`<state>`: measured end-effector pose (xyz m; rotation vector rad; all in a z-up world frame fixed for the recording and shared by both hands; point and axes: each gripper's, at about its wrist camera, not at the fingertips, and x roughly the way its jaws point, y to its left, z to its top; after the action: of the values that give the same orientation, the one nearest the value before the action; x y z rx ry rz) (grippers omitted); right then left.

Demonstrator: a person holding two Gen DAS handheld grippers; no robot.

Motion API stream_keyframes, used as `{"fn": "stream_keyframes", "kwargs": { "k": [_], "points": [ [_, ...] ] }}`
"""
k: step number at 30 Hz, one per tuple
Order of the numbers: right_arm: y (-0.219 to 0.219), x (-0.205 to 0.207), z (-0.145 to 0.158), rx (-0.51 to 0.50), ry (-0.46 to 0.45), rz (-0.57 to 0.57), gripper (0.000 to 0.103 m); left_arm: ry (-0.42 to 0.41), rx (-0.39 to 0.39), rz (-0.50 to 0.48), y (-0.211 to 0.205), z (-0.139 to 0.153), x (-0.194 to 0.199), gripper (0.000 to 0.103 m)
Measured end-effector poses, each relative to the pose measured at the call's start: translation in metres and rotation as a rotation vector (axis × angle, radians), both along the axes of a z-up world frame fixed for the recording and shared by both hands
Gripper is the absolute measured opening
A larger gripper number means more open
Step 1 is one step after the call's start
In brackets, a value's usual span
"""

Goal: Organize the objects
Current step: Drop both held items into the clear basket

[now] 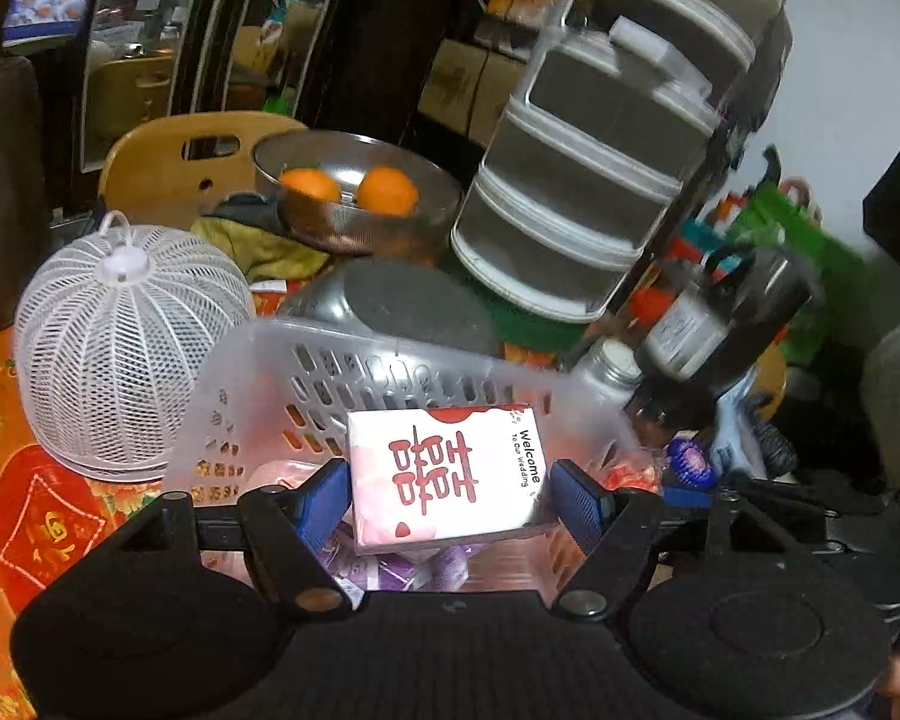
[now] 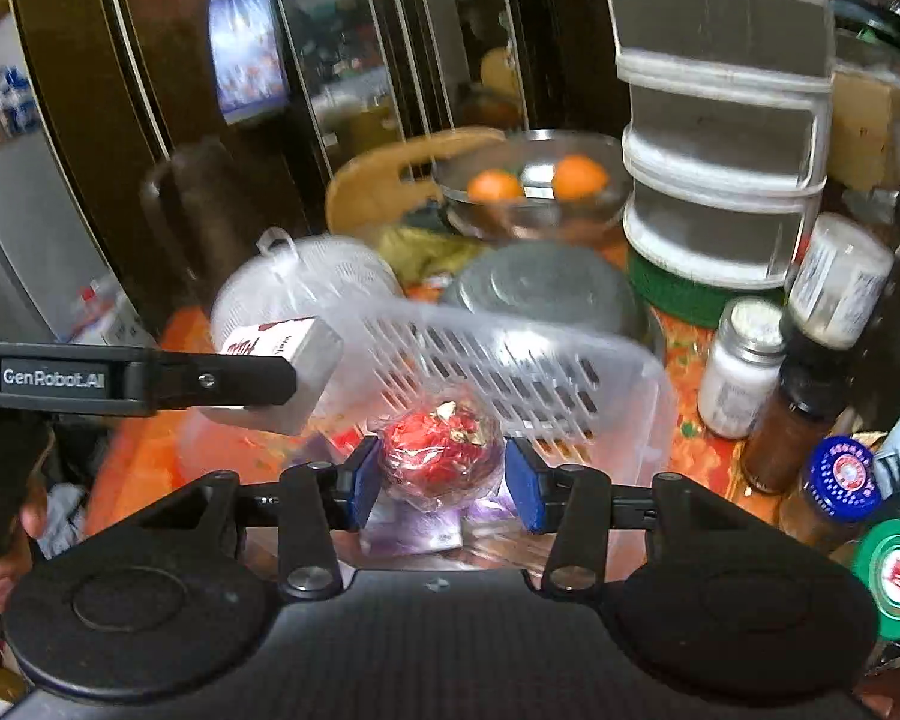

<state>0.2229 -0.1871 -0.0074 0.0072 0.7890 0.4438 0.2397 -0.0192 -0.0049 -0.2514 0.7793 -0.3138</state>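
My left gripper point(image 1: 450, 495) is shut on a white tissue pack point(image 1: 447, 474) with red wedding characters, held over the clear plastic basket point(image 1: 354, 360). The pack also shows in the right wrist view point(image 2: 282, 369), gripped by the left gripper at the left. My right gripper point(image 2: 441, 480) is shut on a red candy ball point(image 2: 441, 459) wrapped in clear film, held above the basket point(image 2: 510, 360). Purple packets point(image 2: 414, 531) lie on the basket floor below.
A white mesh food cover point(image 1: 120, 348) stands left of the basket. Behind are a steel bowl with two oranges point(image 1: 354, 192), an upturned metal bowl point(image 1: 402, 300) and a tiered white container point(image 1: 600, 150). Jars and bottles point(image 2: 744, 366) crowd the right side.
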Motion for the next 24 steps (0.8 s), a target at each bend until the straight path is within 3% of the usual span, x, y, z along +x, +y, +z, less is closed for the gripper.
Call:
{"fn": "stream_keyframes", "kwargs": {
  "k": [5,7,10,14,17,19,22,24],
  "points": [
    [0.015,-0.004,-0.010,-0.025,0.020,0.040,0.049,-0.027,-0.005,-0.003,0.002,-0.005,-0.005,0.076],
    [0.014,-0.009,-0.009,-0.038,-0.011,0.029,0.052,-0.035,-0.005,-0.003,0.008,-0.006,-0.007,0.076],
    [0.010,-0.017,-0.005,-0.018,-0.025,0.012,0.075,-0.044,-0.032,0.005,0.018,-0.007,-0.012,0.082],
    [-0.007,-0.045,0.010,0.032,-0.086,-0.019,0.082,-0.124,-0.071,0.018,0.033,0.005,-0.046,0.085],
    [-0.033,-0.074,0.014,0.111,-0.090,-0.070,0.098,-0.161,-0.050,0.015,0.044,0.010,-0.084,0.089],
    [-0.045,-0.094,0.006,0.107,-0.073,-0.084,0.099,-0.142,-0.031,0.025,0.053,0.002,-0.108,0.090],
    [-0.052,-0.122,-0.019,0.072,0.003,-0.086,0.099,-0.044,-0.015,0.049,0.065,-0.022,-0.139,0.090],
    [-0.053,-0.139,-0.039,0.056,0.054,-0.079,0.098,0.010,-0.010,0.009,0.066,-0.041,-0.165,0.090]
  ]
}}
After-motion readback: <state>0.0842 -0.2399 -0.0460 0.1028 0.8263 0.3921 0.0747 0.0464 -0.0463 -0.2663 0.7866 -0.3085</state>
